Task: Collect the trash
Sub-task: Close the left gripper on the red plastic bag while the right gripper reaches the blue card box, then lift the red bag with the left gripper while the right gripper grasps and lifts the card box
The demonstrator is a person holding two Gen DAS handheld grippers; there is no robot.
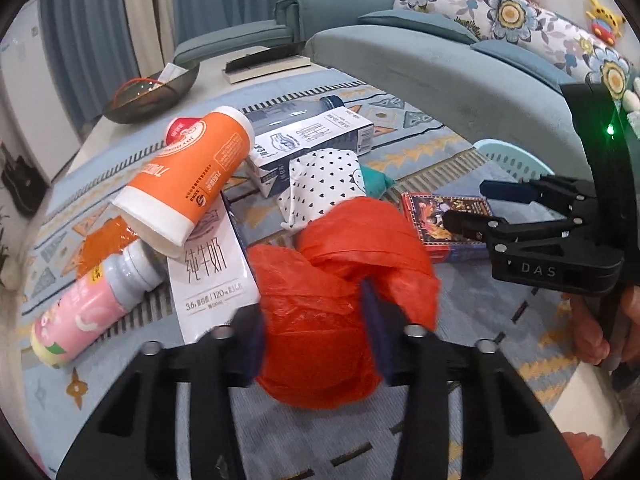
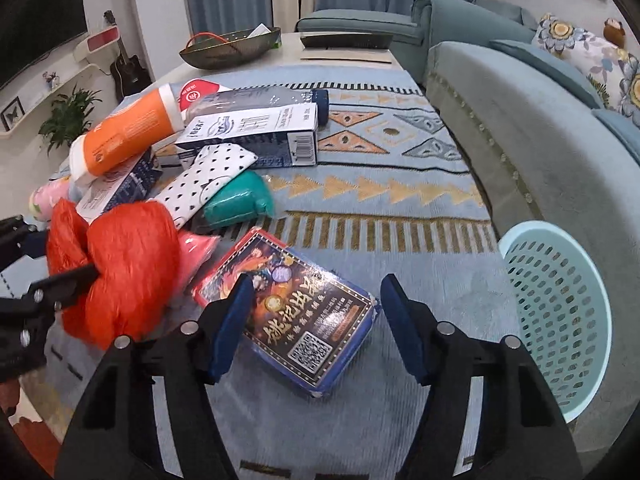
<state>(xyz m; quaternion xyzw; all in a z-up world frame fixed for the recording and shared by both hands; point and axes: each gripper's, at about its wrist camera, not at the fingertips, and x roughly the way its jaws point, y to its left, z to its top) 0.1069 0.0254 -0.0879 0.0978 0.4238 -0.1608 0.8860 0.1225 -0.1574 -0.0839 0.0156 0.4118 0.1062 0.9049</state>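
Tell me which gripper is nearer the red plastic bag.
Left. The left gripper is clamped on the red plastic bag; the right gripper sits beside it, jaws open around the card box.

Two milk cartons are lying by the red bag (image 1: 340, 280): one (image 1: 212, 268) just left of it, one (image 1: 308, 140) behind it. One orange cup (image 1: 188, 176) is leaning behind the bag to its left, one pink bottle (image 1: 88, 308) is lying farther left, and one clear bottle (image 2: 260, 100) is lying behind the far carton. One dotted pouch (image 1: 320, 184) and one teal packet (image 2: 236, 200) are sitting just behind the bag. One card box (image 2: 292, 316) is lying right of it. One basket (image 2: 560, 312) is standing well right of the bag. Two grippers, left (image 1: 314, 340) and right (image 2: 316, 320), are showing.
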